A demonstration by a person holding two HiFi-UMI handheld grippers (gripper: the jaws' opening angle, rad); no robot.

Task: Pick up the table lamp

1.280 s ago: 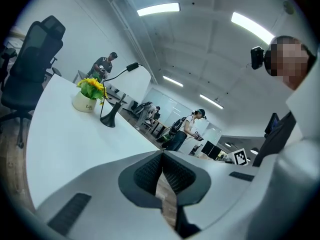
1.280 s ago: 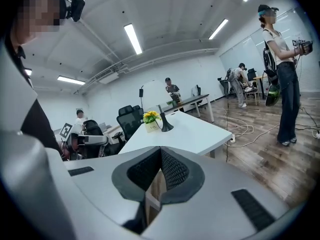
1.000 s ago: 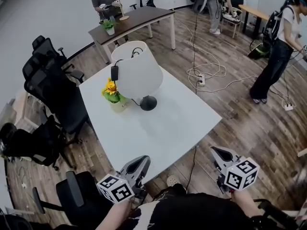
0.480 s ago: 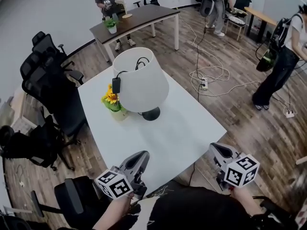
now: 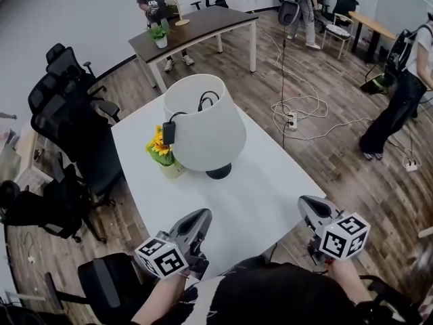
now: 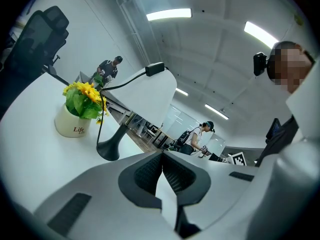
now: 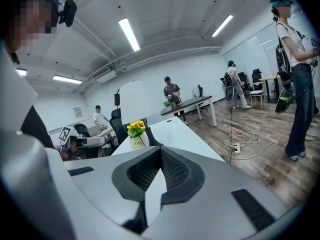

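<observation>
Left gripper (image 5: 200, 214): pale grey moulded plastic shell tapering to a blunt nose. Black ribbed rubber pads (image 6: 147, 171) sit in a dark recess, and there are dark rectangular slots (image 6: 68, 213) on the shell flanks. Right gripper (image 5: 306, 202): same build, same pads. Each carries a white cube with black square markers, left cube (image 5: 161, 258) and right cube (image 5: 346, 236). I'm wearing a black top with white print (image 5: 223, 296). Small black camera unit (image 6: 259, 64) strapped on my head.
</observation>
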